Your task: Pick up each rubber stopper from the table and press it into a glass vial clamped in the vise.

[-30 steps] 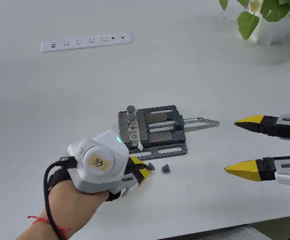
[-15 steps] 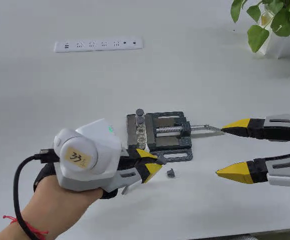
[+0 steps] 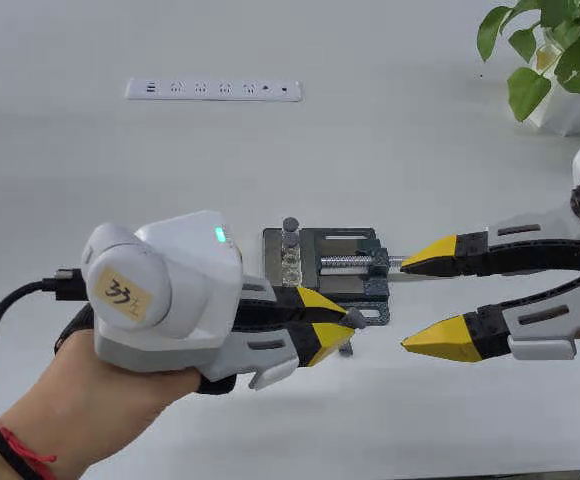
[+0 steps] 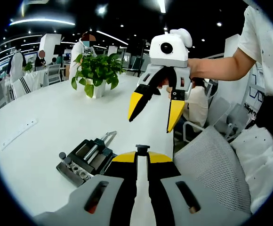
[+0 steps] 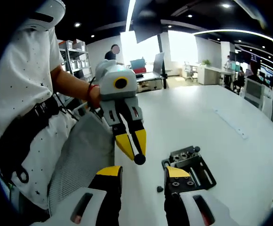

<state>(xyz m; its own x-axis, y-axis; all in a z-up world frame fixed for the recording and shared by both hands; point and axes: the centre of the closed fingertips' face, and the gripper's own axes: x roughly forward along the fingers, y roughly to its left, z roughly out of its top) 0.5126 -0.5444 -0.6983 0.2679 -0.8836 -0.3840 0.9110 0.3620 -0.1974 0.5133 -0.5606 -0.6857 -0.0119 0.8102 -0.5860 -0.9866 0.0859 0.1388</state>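
Gripping a dark rubber stopper [image 3: 354, 318], the left tool [image 3: 348, 323] should centre it over an open clear glass vial [image 3: 291, 264]; the right tool [image 3: 403, 306] is released.

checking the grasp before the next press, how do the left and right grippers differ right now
The left gripper is shut, pinching a dark rubber stopper at its tips; the right gripper is wide open and holds nothing. In the head view the left gripper's tips show by the front edge of the vise; the right gripper points at the vise from its screw side. Both have yellow-tipped black jaws on white bodies.
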